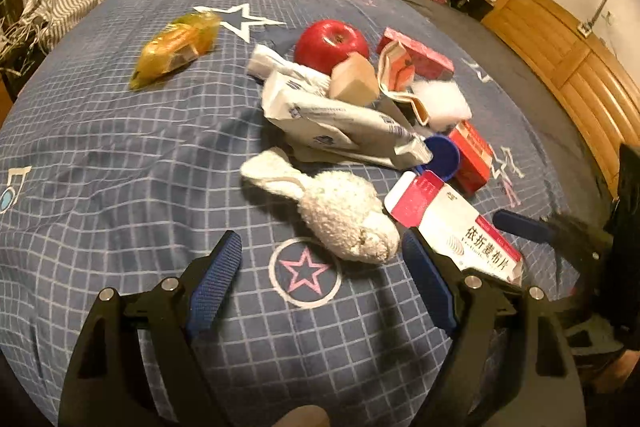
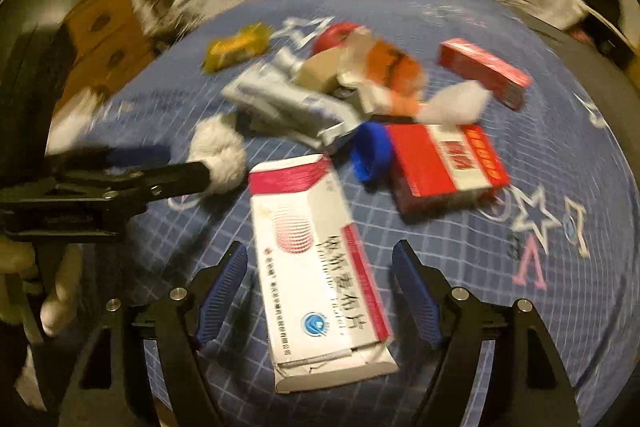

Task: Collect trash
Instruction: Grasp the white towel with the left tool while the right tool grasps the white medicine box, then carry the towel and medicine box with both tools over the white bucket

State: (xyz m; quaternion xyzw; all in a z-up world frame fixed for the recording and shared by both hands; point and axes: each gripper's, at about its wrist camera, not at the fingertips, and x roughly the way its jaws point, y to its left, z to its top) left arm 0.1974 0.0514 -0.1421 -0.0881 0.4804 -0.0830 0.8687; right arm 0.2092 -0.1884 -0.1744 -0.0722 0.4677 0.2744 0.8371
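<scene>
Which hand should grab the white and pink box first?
Probably the right. The right tongs are open with the white and pink box lying between their fingers. The left tongs, also open, point at bare blanket beside the fluffy white toy.

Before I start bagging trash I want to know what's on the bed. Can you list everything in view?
Apple: 1, red, far side of pile.
Snack packet: 1, yellow, far left, apart.
Crumpled wrapper: 1, white-grey, pile centre.
Beige block: 1, against apple.
Red boxes: 2, right side.
Medicine box: 1, white and pink, nearest, opened.
Blue cap: 1, beside red box.
Plush toy: 1, cream, near left.
Bedsheet: 1, blue grid.
Left gripper: open.
Right gripper: open, straddling medicine box.
</scene>
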